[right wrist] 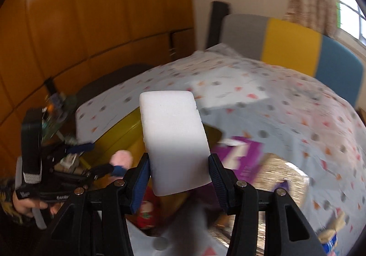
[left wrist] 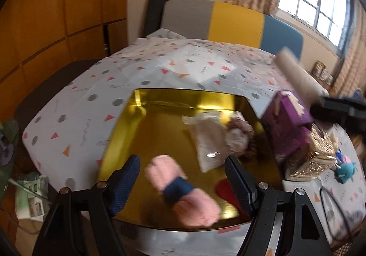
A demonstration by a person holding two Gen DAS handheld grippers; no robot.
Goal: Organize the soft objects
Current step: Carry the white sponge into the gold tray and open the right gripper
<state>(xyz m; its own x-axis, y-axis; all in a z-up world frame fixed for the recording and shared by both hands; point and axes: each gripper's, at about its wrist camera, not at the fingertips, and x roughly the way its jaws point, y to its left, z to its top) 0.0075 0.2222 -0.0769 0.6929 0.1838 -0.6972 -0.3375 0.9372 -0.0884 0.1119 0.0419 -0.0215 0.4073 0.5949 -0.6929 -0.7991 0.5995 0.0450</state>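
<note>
Only right wrist: white foam block [right wrist: 175, 141] | left wrist: clear bag [left wrist: 209, 141]

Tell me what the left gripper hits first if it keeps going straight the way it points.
Most likely the pink roll lying between the open left gripper fingers, with the gold tray under it. Depth is blurred.

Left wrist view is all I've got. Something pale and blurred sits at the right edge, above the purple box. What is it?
Observer: A white foam block, clamped between both pads of the right gripper.
Operator: Is the block whole?
Observer: Mostly. The right wrist view shows a small notch in its right edge.
Operator: What's behind my camera?
Observer: A hand in a patterned sleeve holds the handle of the left gripper.
</note>
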